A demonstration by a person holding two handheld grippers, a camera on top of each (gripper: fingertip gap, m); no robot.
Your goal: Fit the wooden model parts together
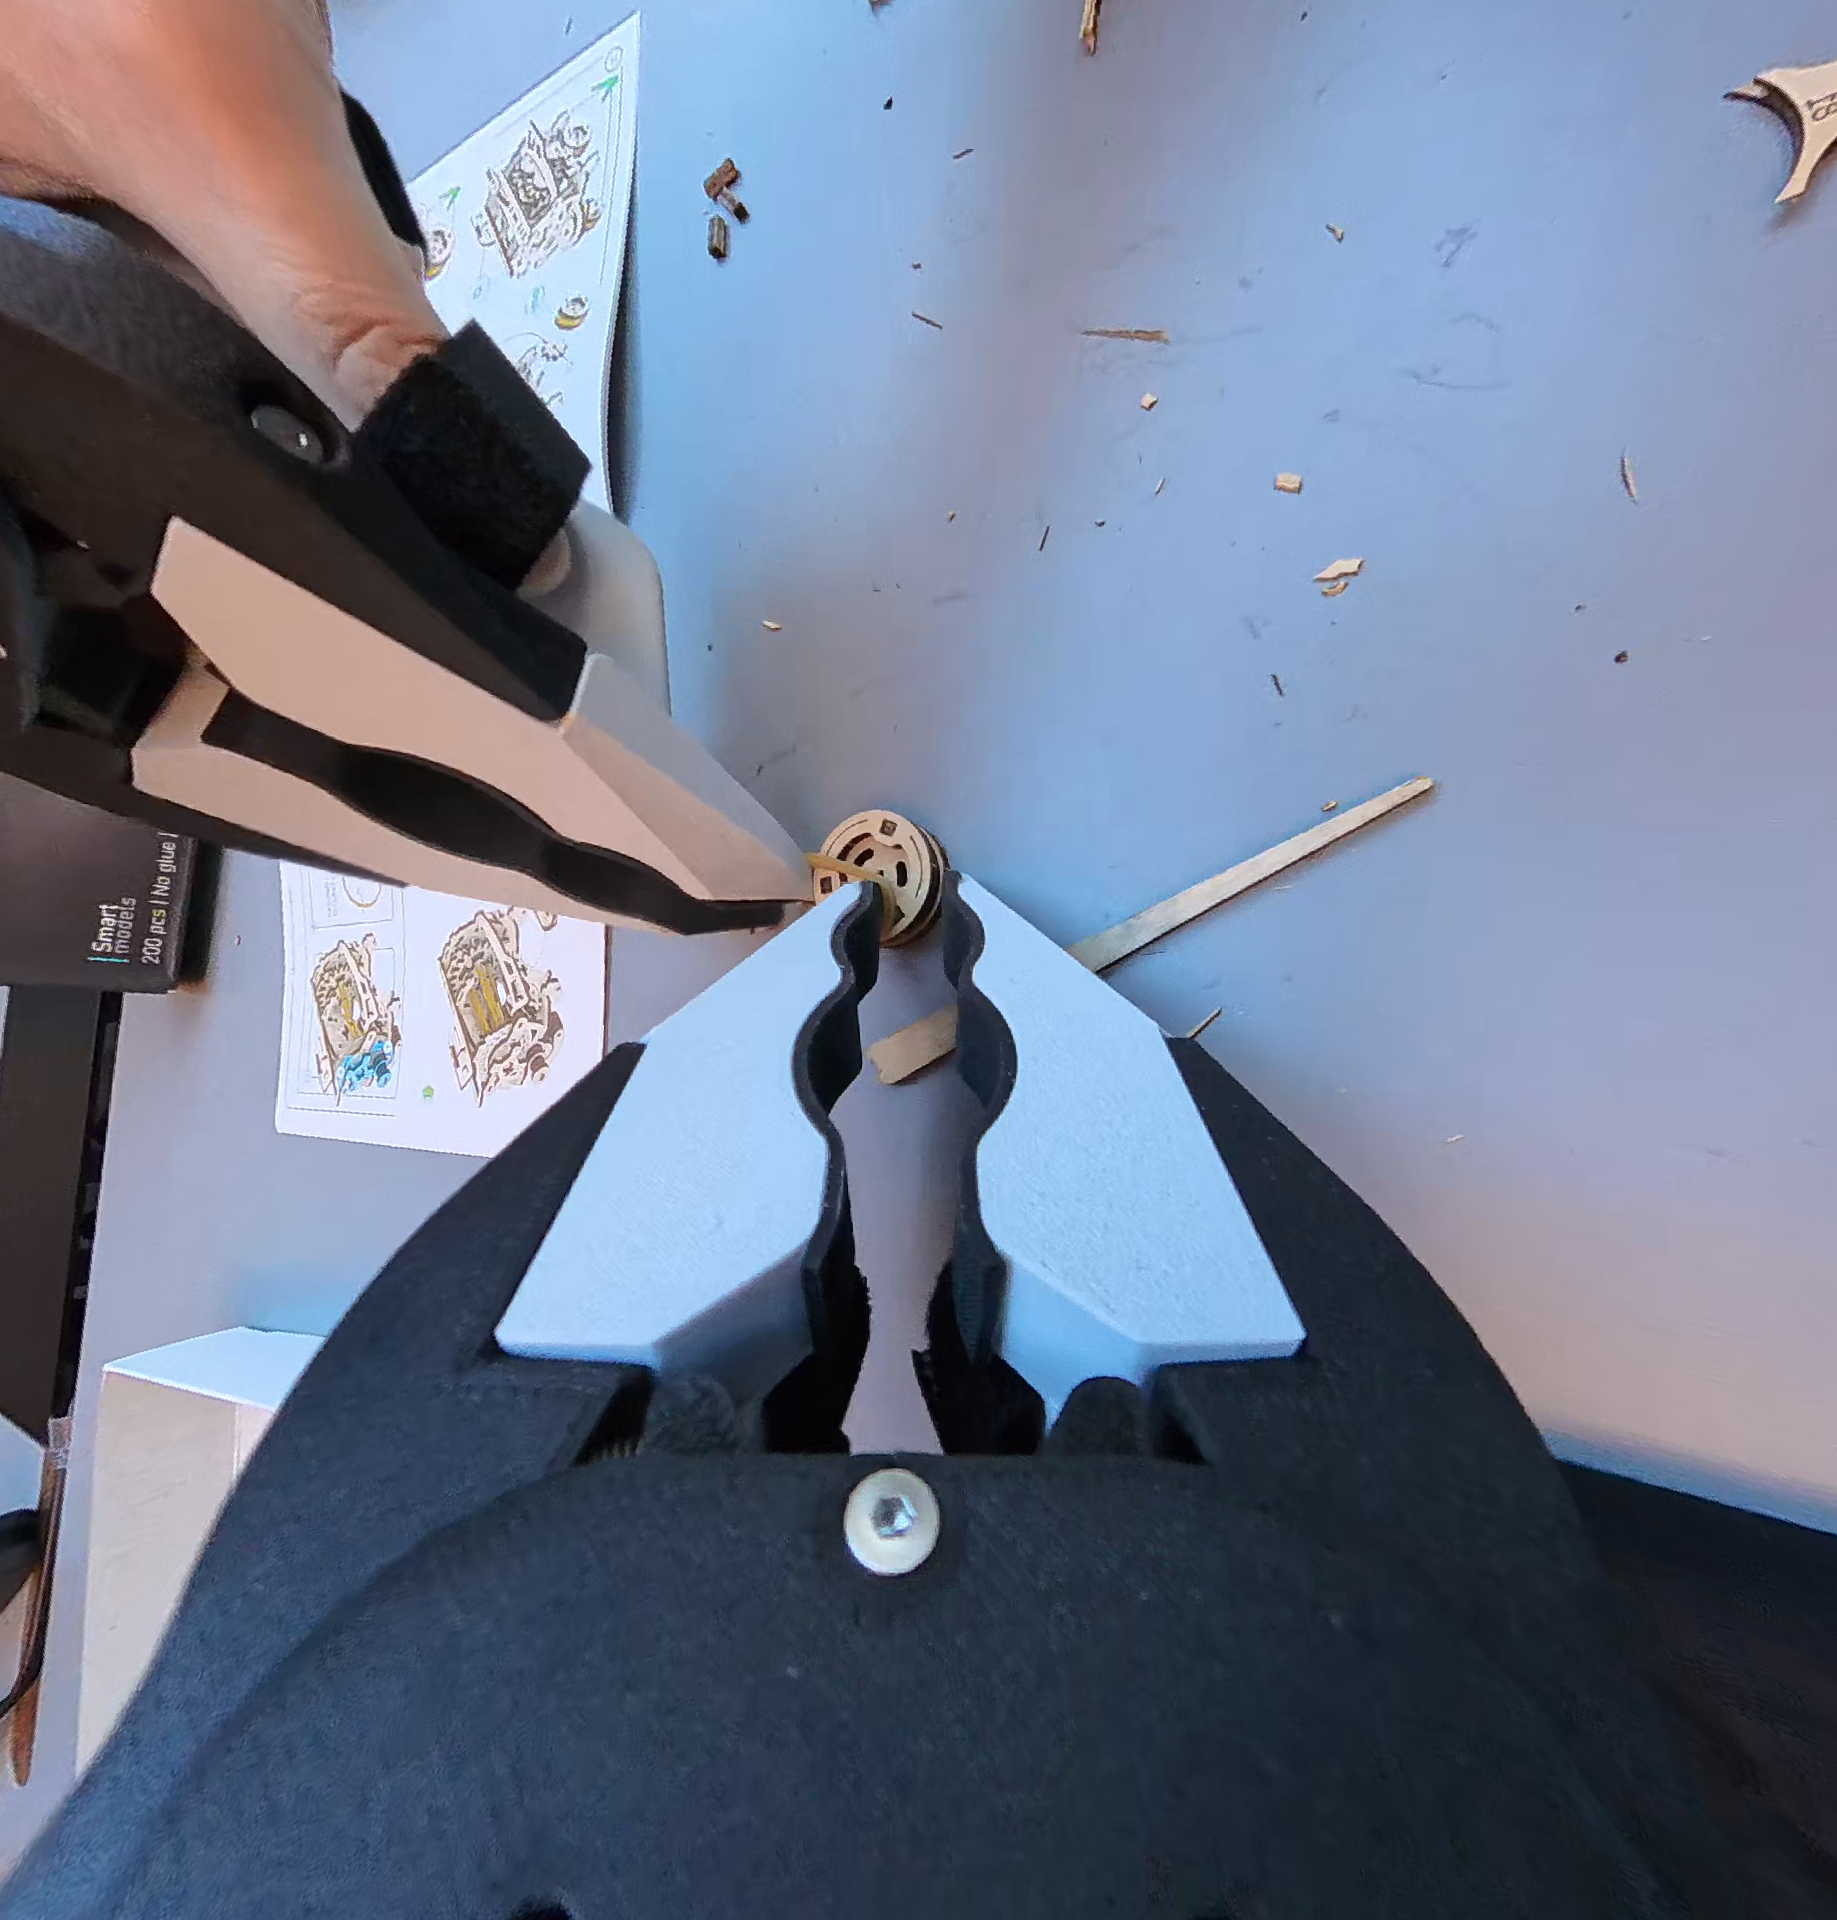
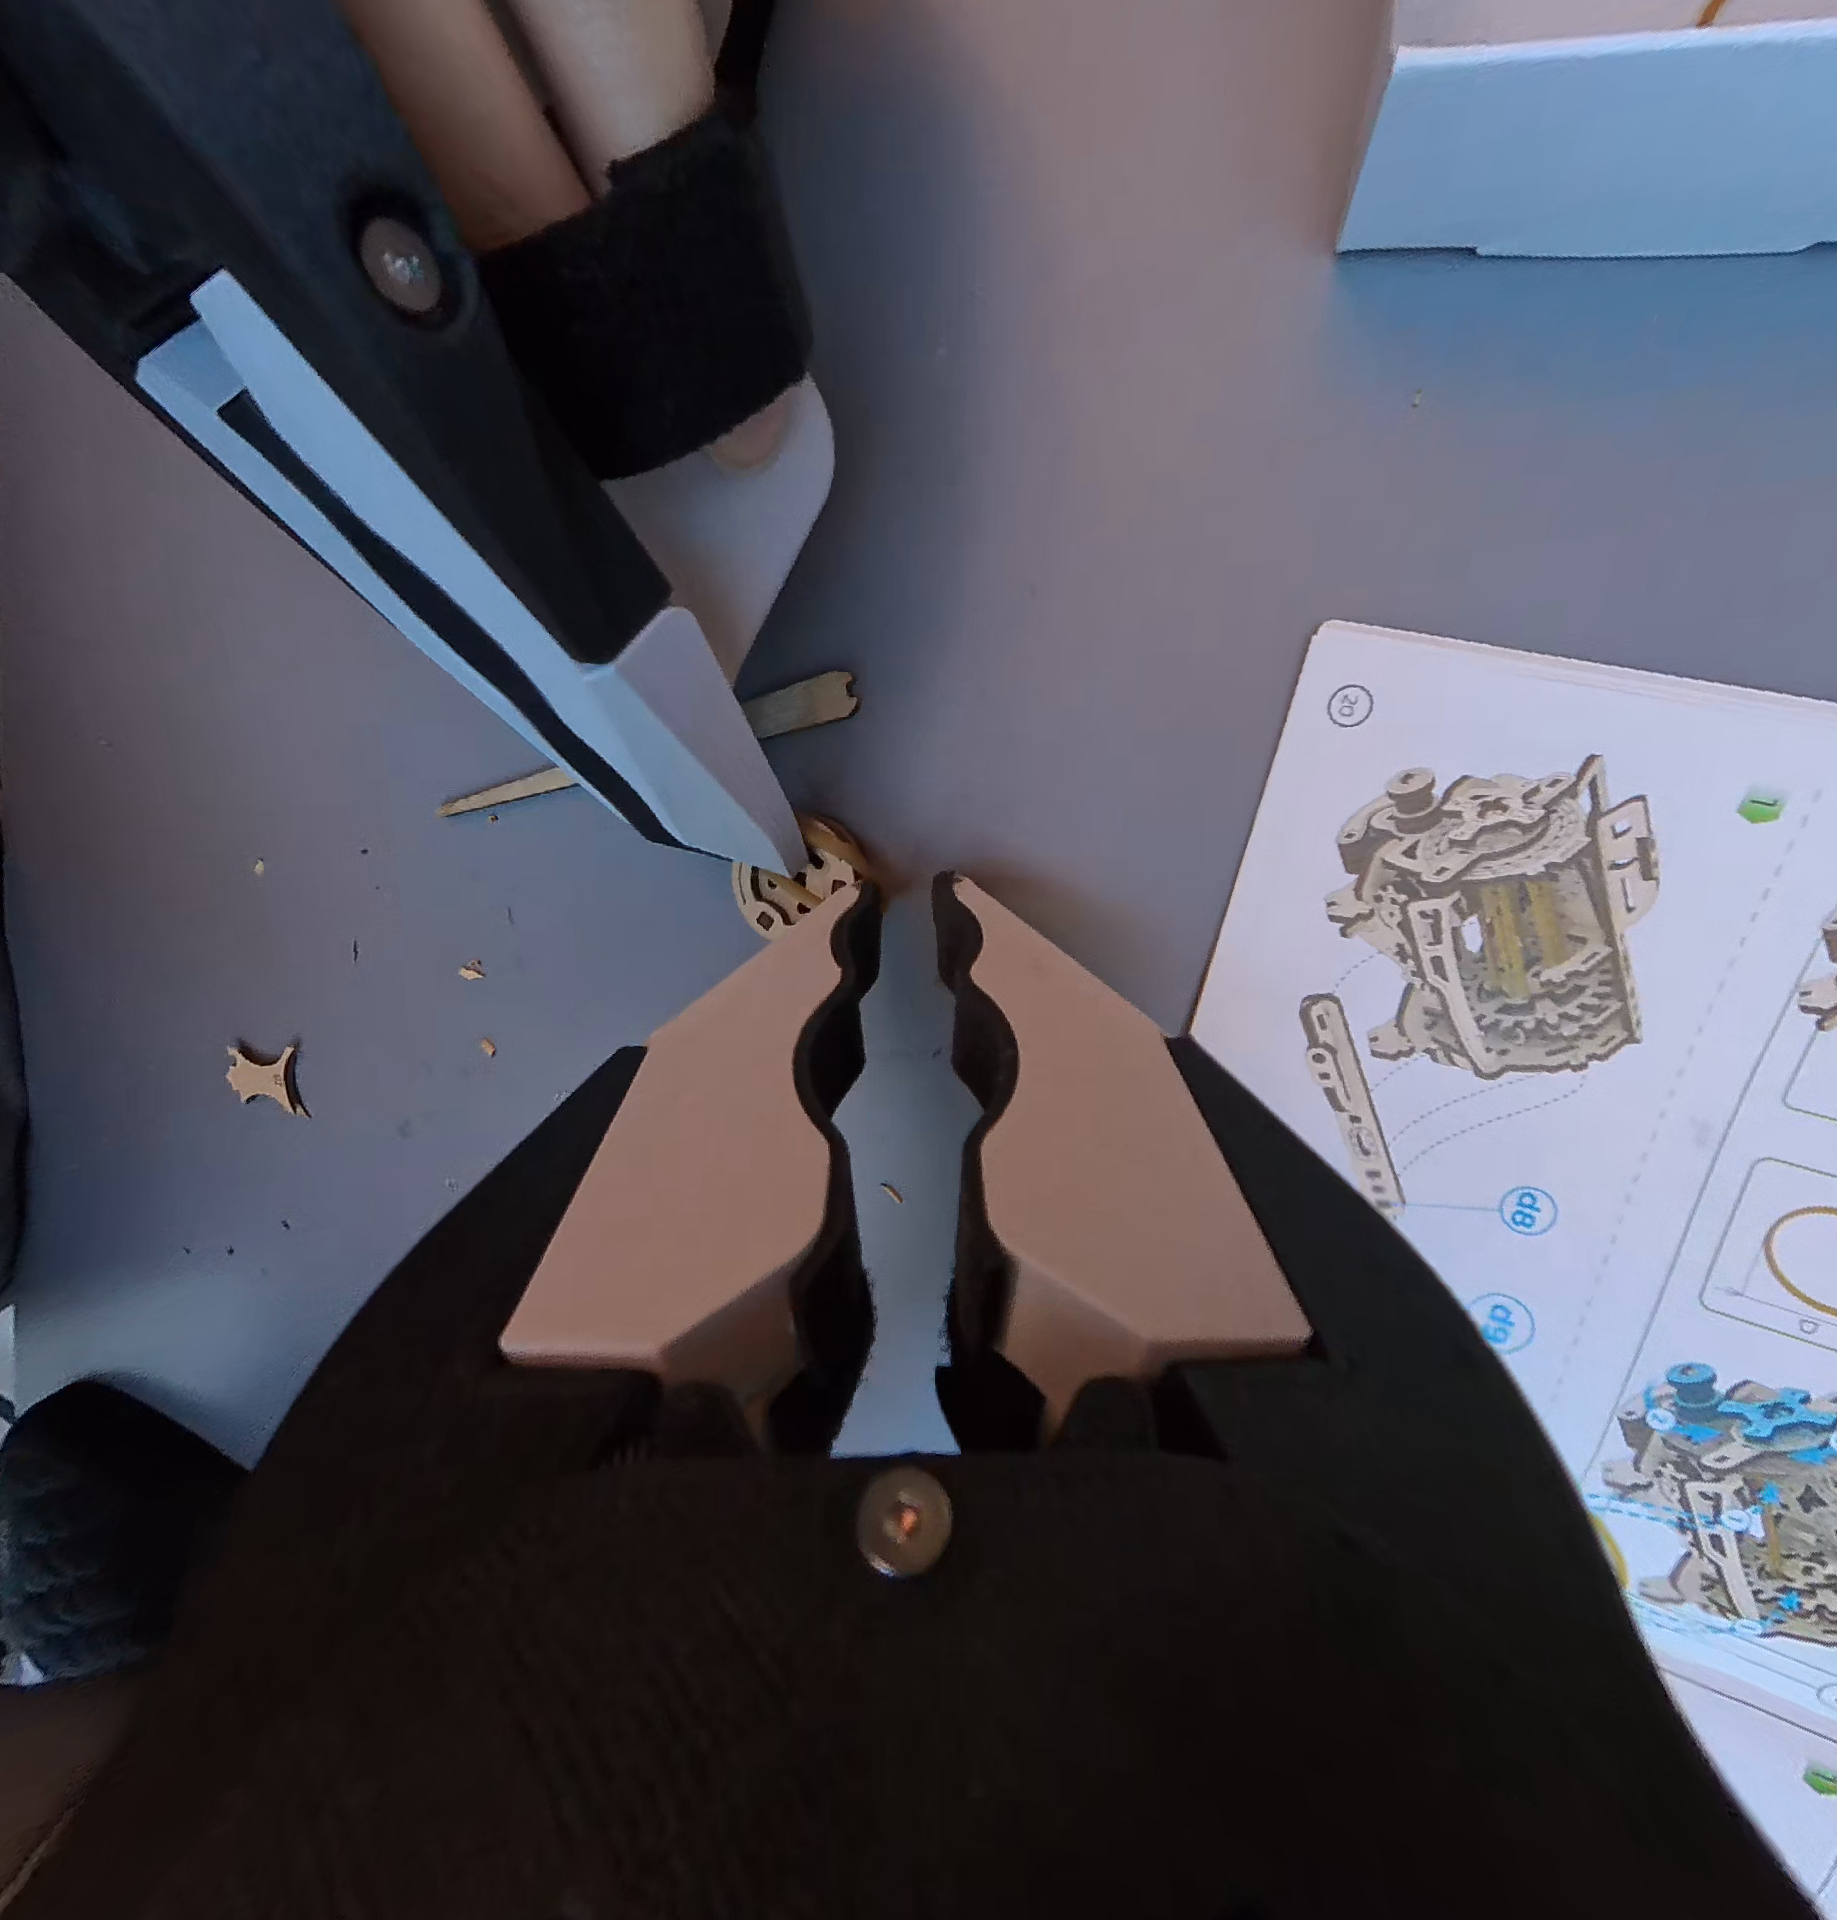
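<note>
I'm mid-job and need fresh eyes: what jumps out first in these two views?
The small round wooden wheel assembly at the centre, pinched between the left gripper tips, with the right gripper meeting it from the side. Around it, wood chips litter the grey table, and an open instruction booklet lies right of the right gripper.

Left wrist view: close, steeply down onto the tabletop (image 1: 1413, 416).
Right wrist view: close, steeply down from the opposing side.
Shared: wooden disc part (image 1: 883, 878) (image 2: 800, 883), instruction sheet (image 1: 436, 1018) (image 2: 1568, 1039).
</note>
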